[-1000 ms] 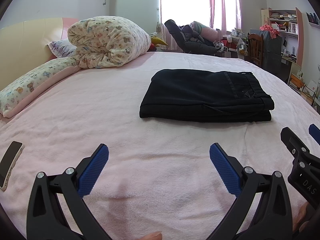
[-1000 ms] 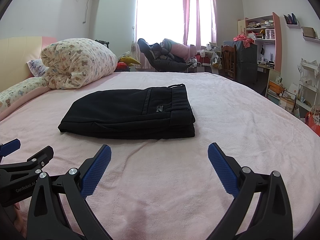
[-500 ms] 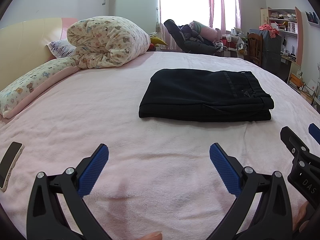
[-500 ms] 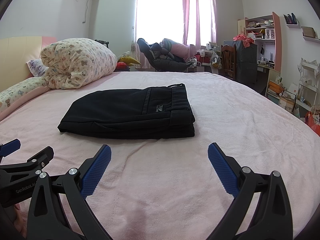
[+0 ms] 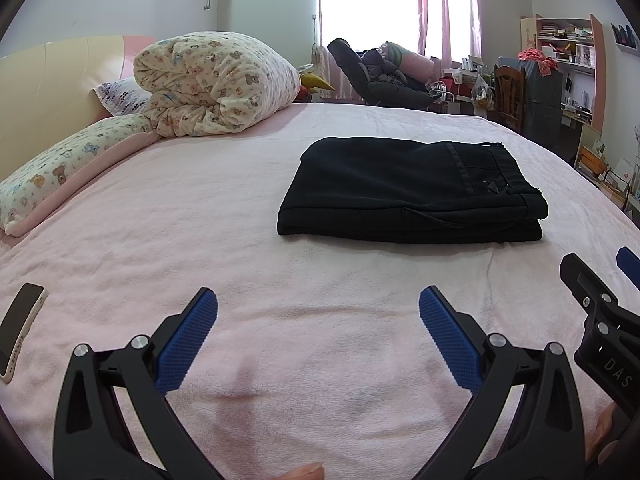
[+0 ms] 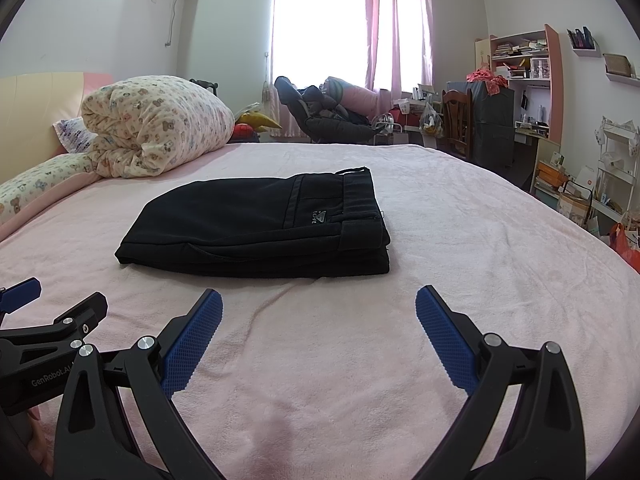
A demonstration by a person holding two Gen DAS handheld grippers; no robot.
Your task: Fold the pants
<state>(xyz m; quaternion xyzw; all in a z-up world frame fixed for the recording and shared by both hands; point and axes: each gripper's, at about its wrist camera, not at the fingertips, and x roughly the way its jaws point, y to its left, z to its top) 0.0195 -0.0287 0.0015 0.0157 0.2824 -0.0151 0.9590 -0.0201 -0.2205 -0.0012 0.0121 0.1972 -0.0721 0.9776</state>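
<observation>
Black pants (image 5: pixel 408 192) lie folded into a flat rectangle on the pink bed cover, waistband to the right; they also show in the right wrist view (image 6: pixel 264 224). My left gripper (image 5: pixel 318 320) is open and empty, hovering over the cover in front of the pants and apart from them. My right gripper (image 6: pixel 319 320) is open and empty too, in front of the pants. The right gripper's finger shows at the right edge of the left wrist view (image 5: pixel 600 320), and the left gripper shows at the left edge of the right wrist view (image 6: pixel 52 332).
A rolled bear-print quilt (image 5: pixel 216 84) and pillows (image 5: pixel 60 168) lie at the head of the bed. A phone (image 5: pixel 20 328) lies on the cover at the left. A chair, desk and shelves (image 6: pixel 524 92) stand beyond the bed's right side.
</observation>
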